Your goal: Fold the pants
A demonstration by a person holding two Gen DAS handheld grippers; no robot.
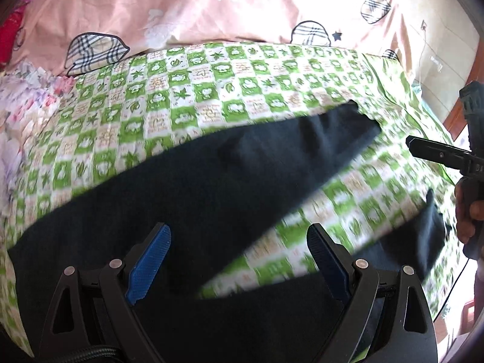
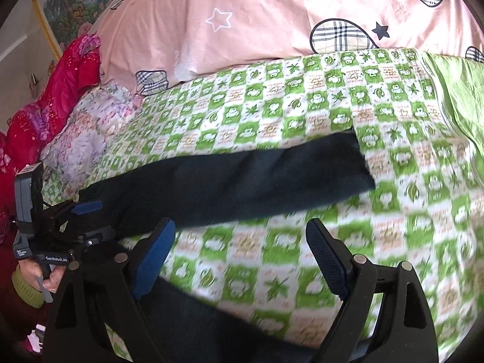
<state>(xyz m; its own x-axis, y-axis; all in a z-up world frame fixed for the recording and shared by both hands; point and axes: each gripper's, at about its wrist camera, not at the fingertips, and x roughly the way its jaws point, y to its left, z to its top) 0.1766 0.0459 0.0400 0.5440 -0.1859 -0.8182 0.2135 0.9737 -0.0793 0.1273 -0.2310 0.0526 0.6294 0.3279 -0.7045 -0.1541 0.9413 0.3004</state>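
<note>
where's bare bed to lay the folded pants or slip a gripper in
Bare quilt right of the far leg's cuff, and the wedge between both legs. Crowded along the pink duvet and floral pillow.
</note>
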